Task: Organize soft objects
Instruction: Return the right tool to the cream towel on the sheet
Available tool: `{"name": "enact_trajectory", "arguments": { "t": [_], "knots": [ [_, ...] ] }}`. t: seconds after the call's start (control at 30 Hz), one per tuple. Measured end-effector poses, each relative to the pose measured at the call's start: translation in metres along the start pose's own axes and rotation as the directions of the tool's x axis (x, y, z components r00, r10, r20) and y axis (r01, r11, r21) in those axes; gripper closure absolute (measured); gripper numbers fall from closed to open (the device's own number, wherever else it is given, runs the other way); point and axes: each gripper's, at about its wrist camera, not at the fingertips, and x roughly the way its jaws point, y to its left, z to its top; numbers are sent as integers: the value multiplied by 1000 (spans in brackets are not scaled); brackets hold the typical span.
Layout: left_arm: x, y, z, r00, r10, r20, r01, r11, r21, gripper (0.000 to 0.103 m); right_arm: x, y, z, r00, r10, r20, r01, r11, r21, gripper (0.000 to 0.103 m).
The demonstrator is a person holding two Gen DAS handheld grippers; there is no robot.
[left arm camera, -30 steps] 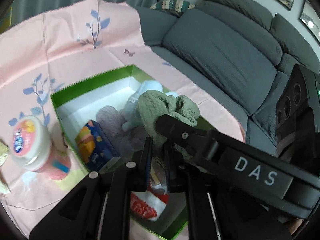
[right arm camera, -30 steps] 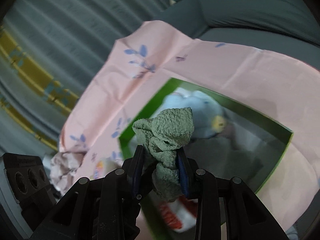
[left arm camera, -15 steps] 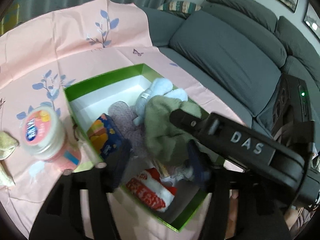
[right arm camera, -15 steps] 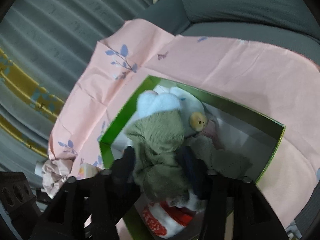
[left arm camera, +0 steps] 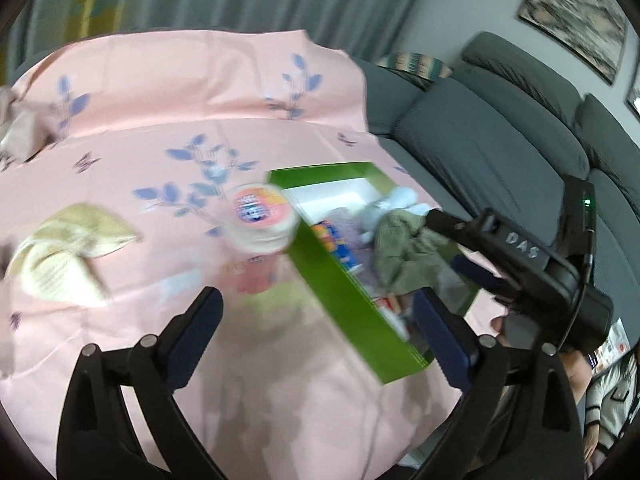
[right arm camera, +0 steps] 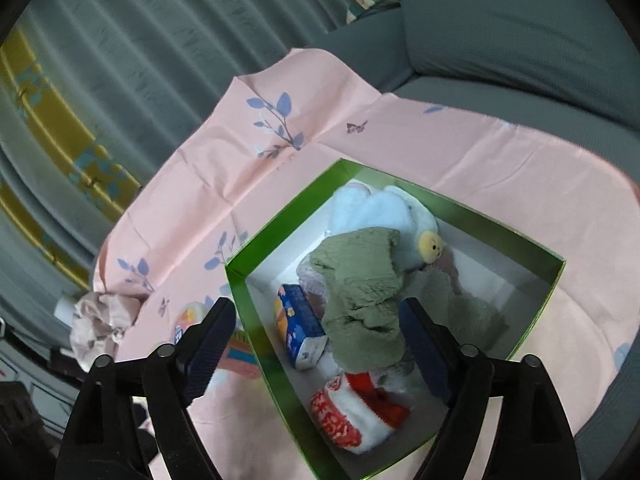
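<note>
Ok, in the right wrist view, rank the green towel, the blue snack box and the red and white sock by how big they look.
1. green towel, clearly largest.
2 and 3. red and white sock and blue snack box look alike; the sock lies nearer the camera, so no firm order.

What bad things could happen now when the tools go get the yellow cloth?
The pink-lidded tub stands between the left tool and the green box, so a hurried swing might tip it. The green cloth is piled high in the box; it could catch on the right tool, whose jaws are opening just over it. The yellow cloth may bunch the pink sheet when grabbed.
</note>
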Motion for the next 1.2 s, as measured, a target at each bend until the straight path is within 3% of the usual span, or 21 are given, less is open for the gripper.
{"name": "enact_trajectory", "arguments": {
  "t": [0.23, 0.4, 0.53, 0.77, 0.9, 1.0, 1.2],
  "knots": [
    [-44, 69, -21, 991, 128, 34, -121, 980, -159, 7, 3, 31, -9, 997, -72, 9, 72, 992, -104, 12],
    [-61, 120, -48, 986, 165, 11, -155, 947, -280, 7, 3, 52, -16, 995, -96, 26, 99, 980, -170, 12],
    [-65, 154, -56, 960, 278, 14, -255, 899, -357, 7, 1, 71, -25, 994, -97, 52, 106, 970, -217, 12],
    [-73, 186, -55, 926, 377, -32, -355, 837, -415, 7, -2, 111, -45, 998, -34, 47, 47, 948, -315, 12],
    [-82, 200, -55, 912, 409, -28, -379, 815, -439, 7, 1, 138, -60, 997, 75, -25, -79, 935, -346, 12],
    [-85, 211, -56, 903, 426, -50, -399, 792, -462, 7, 12, 161, -72, 981, 154, -119, -186, 922, -340, 12],
    [-92, 229, -59, 902, 423, -82, -401, 756, -516, 10, 61, 221, -97, 933, 161, -321, -275, 896, -349, 12]
  ]
}}
